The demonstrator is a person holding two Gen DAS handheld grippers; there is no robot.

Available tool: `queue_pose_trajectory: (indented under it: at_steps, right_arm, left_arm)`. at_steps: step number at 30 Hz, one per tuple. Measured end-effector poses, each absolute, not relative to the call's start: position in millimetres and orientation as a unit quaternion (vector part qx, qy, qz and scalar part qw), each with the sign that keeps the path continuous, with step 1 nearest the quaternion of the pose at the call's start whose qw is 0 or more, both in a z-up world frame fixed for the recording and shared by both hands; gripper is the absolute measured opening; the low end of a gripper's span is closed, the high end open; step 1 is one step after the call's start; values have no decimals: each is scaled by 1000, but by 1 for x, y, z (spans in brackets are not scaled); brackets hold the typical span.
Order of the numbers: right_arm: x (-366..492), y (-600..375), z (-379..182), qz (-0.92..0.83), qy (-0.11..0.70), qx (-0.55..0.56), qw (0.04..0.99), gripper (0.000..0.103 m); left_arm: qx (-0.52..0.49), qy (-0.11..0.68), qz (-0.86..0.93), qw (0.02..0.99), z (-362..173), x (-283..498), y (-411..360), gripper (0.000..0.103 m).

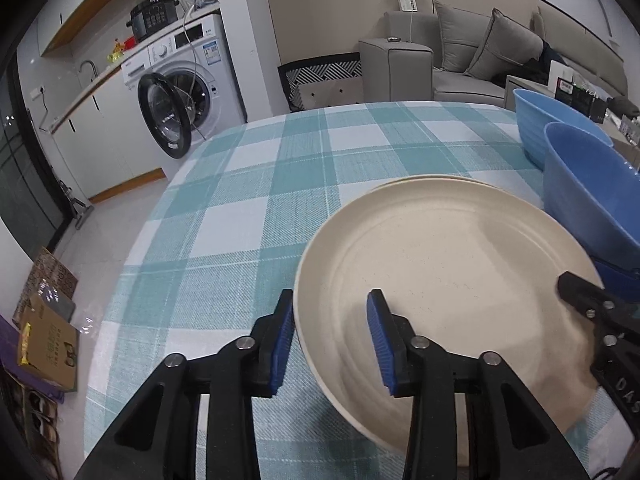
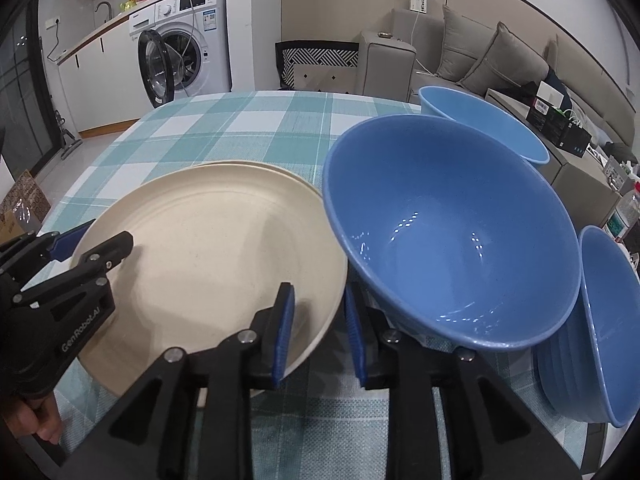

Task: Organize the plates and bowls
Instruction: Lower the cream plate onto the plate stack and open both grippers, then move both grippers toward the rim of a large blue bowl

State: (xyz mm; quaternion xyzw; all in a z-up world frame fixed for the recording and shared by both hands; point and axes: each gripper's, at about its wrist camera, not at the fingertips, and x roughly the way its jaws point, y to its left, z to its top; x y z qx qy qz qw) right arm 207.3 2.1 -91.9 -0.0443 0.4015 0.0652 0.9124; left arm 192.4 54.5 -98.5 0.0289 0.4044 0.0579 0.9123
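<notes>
Lower centre of each view: left gripper (image 1: pixel 332 340) and right gripper (image 2: pixel 318 330), jaws spread, straddle opposite rims of the cream plate (image 2: pixel 208 264), apparently released onto another plate.

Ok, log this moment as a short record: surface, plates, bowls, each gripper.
surface: table under a teal checked cloth
plates: cream plate on top of a second cream plate, only its far rim showing
bowls: three blue; big bowl beside the plates, far bowl behind it, third bowl at the right
left gripper: open, straddling the top plate's left rim
right gripper: open, straddling its right rim
</notes>
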Motion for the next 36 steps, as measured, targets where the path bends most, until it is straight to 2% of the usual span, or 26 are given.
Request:
queue_pose_trajectory:
  at_steps: [1, 5, 7, 9, 12, 13, 15, 16, 18, 20, 25, 36]
  right_arm:
    - [207, 3, -93, 67, 401, -45, 913, 30]
    - [203, -1, -94, 85, 401, -33, 912, 41]
    - [201, -3, -92, 92, 399, -27, 912, 50]
    - [199, -7, -89, 105, 399, -14, 911, 50]
    - [196, -12, -86, 122, 406, 5, 905, 55]
    - [195, -14, -85, 128, 408, 12, 904, 57]
    - [192, -15, -81, 135, 408, 20, 902, 67]
    - [189, -17, -78, 140, 406, 26, 903, 76]
    - [184, -20, -73, 141, 399, 37, 905, 82]
    - [180, -23, -67, 151, 396, 47, 904, 90]
    - [168, -31, -53, 173, 394, 69, 900, 103]
    - [150, -50, -31, 227, 401, 141, 876, 103]
  left_arm:
    - [23, 408, 50, 911, -98, 191, 55, 47]
    - [4, 414, 31, 910, -96, 181, 53, 61]
    - [-3, 412, 23, 911, -93, 176, 52, 78]
    - [-10, 407, 19, 913, -88, 171, 52, 84]
    - [-25, 401, 10, 916, -78, 163, 52, 87]
    - [-30, 399, 7, 917, -75, 159, 53, 91]
    - [-36, 391, 5, 920, -66, 152, 54, 96]
    - [-37, 386, 5, 922, -61, 148, 55, 99]
    - [-43, 379, 1, 925, -51, 141, 57, 102]
    - [-52, 373, -7, 926, -41, 133, 59, 103]
    - [-59, 354, -29, 933, -16, 113, 59, 103]
    - [-56, 332, -13, 942, 20, 82, 55, 103]
